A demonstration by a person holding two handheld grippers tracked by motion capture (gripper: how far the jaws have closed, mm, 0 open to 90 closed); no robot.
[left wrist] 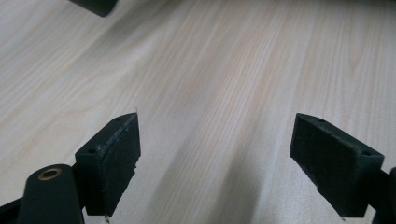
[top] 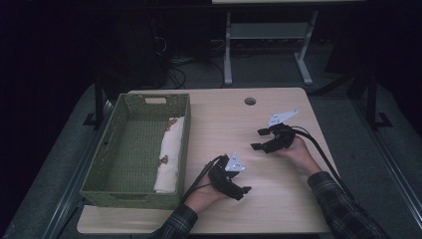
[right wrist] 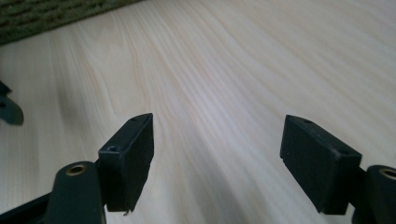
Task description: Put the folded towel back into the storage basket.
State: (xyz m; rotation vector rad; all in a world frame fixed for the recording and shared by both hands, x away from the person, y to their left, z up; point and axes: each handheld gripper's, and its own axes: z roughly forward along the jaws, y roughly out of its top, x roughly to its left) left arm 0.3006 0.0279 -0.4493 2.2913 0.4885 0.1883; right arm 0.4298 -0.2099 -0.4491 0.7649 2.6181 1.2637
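A green woven basket (top: 114, 149) sits at the left side of the pale wooden surface (top: 224, 124), long and rectangular, with a cut-out handle in its far wall. Inside it, a white folded cloth (top: 169, 154) lies along the right-hand wall, running from the near end toward the far end; it carries small brownish marks near its middle and at its far end. The remaining floor of the basket shows bare weave.

The left gripper (top: 244, 191) lies low over the near middle of the surface, just right of the basket's near corner and apart from it. Its jaws are released, spread wide with only wood grain between them, as the left gripper view shows (left wrist: 215, 149). The right gripper (top: 259, 139) is farther back and to the right, pointing left toward the basket, well apart from it. Its jaws are likewise released and wide, nothing between them (right wrist: 217, 154); the basket's edge (right wrist: 56, 14) runs across the top left corner of the right gripper view.

A round grommet hole (top: 250, 101) sits near the far edge of the surface. Nothing stands between either gripper and the basket. The surface is smooth, light laminate with fine straight grain; the jaw pads are matt black blocks.
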